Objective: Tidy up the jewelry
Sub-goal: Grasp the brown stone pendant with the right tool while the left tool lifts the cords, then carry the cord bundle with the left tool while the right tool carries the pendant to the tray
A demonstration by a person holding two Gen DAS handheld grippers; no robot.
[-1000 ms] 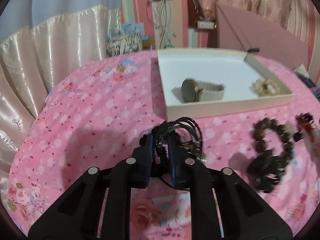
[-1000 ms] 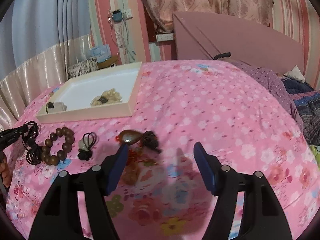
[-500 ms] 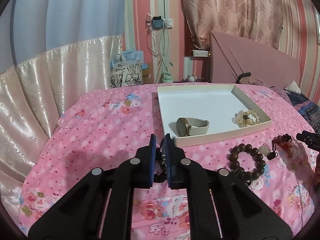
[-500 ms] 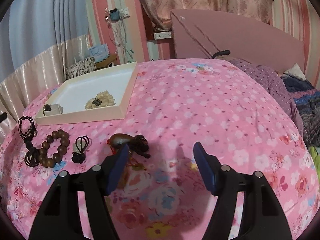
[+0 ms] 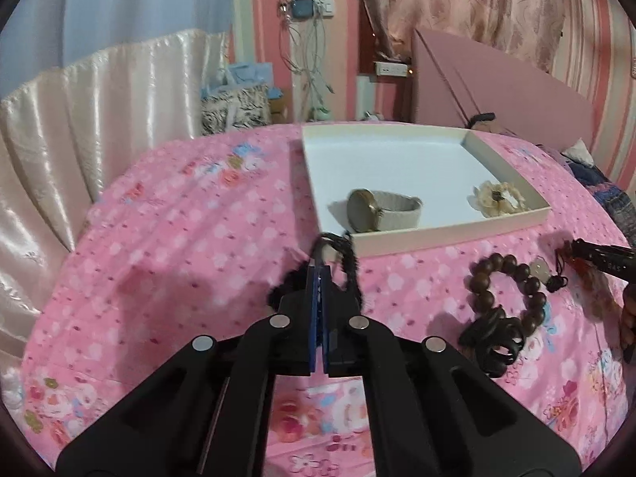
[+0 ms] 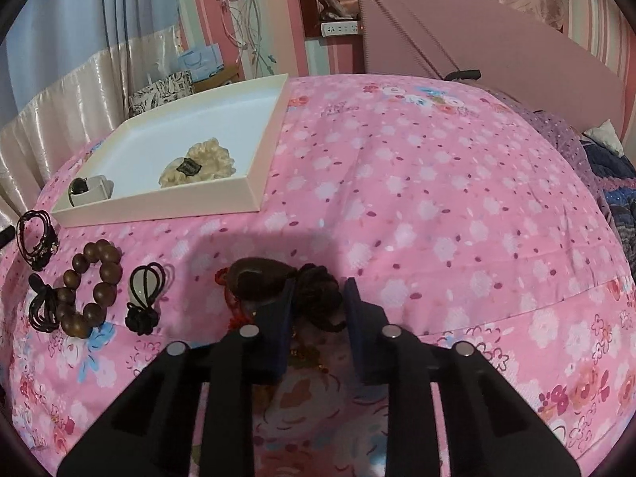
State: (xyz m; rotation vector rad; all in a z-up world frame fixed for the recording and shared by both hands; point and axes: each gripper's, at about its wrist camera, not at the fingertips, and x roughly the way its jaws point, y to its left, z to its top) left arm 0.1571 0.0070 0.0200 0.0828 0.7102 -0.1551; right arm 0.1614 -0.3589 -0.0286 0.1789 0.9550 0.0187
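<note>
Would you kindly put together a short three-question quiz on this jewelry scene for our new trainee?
1. True or false: the white tray already holds a watch.
2. Multiple choice: what is the left gripper shut on? A) the wooden bead bracelet B) a black cord bracelet C) the cream flower piece
3. Fill in: the dark cord bundle between the right gripper's closing jaws lies on the ____ floral bedspread.

Key: 1 true; 2 B; 3 pink.
</note>
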